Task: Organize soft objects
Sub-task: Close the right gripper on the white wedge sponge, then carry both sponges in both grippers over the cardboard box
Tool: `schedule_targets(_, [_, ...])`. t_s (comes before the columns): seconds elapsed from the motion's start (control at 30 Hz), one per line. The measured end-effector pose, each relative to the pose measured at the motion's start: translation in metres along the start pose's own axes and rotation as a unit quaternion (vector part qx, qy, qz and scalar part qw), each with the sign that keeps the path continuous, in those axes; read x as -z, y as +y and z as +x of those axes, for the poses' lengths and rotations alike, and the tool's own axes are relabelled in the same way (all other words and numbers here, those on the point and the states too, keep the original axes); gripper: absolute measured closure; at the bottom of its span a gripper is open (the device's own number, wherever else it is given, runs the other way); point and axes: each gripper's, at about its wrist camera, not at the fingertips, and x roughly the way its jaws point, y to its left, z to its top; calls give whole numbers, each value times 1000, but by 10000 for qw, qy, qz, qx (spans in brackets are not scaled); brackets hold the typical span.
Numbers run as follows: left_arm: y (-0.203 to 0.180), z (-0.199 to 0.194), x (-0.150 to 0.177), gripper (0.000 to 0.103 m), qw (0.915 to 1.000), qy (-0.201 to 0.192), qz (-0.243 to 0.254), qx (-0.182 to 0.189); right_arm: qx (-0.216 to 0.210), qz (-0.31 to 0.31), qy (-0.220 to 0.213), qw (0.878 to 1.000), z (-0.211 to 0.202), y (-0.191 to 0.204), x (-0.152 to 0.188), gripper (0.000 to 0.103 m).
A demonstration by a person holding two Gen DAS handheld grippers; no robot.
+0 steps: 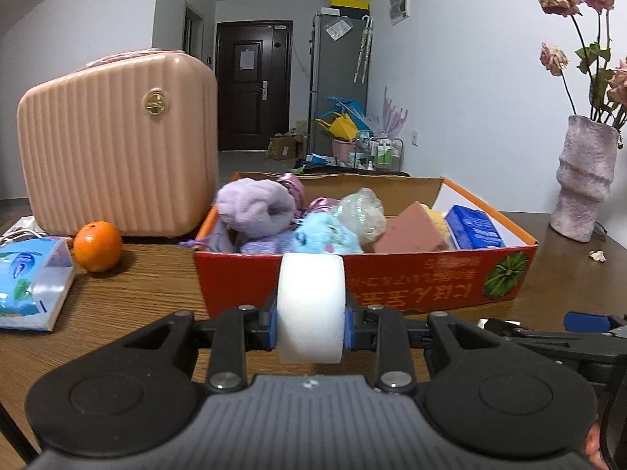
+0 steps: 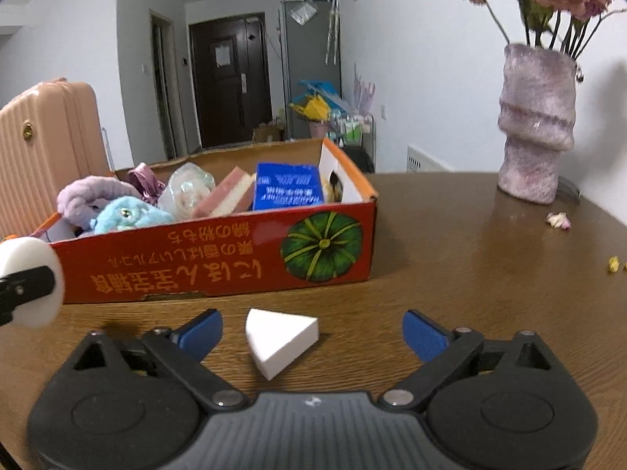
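My left gripper (image 1: 311, 327) is shut on a white round sponge (image 1: 311, 305), held just in front of the red cardboard box (image 1: 392, 280). In the right wrist view that sponge (image 2: 29, 274) shows at the left edge. The box (image 2: 219, 262) holds a purple plush (image 1: 254, 205), a blue plush (image 1: 327, 235), a pink sponge (image 1: 413, 231) and a blue packet (image 1: 474, 227). My right gripper (image 2: 311, 333) stands open on the table, with a white wedge sponge (image 2: 280, 338) lying between its fingers, untouched by the pads.
A pink ribbed case (image 1: 117, 145) stands left of the box, with an orange (image 1: 98, 246) and a tissue pack (image 1: 31, 286) in front of it. A purple vase (image 2: 537, 121) of dried flowers stands at the right on the wooden table (image 2: 450, 274); petals (image 2: 558, 219) lie nearby.
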Motion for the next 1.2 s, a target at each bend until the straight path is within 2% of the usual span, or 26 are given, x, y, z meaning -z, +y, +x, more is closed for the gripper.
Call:
schedule_targets(0.13, [10,0,-1,73,10000,-21,-15,-37,1,80,178,9998,8,6,-1,18])
schedule_targets(0.23, [13,0,-2,73,10000,-28,-5,-52,58,21,176,9998,9,11,-1,29])
schedule_targets(0.4, [16,0,-1,73,10000,-42,0,-60,38,-66,296,9995,13,14,1,55])
schedule_targets(0.5, [15,0,-1,73,10000,-53,22,-57,-49,-80,302,9995,12,14,1,63])
schedule_targets(0.77, [15,-1,-1,73,10000,-80,29,-50,-141,-137,234,9995,6,15,2,68])
schedule_targets(1.2, [16,-4,-2,73,9999,-138,4,-33,-387,-234,-356,9983,-19,19,0,68])
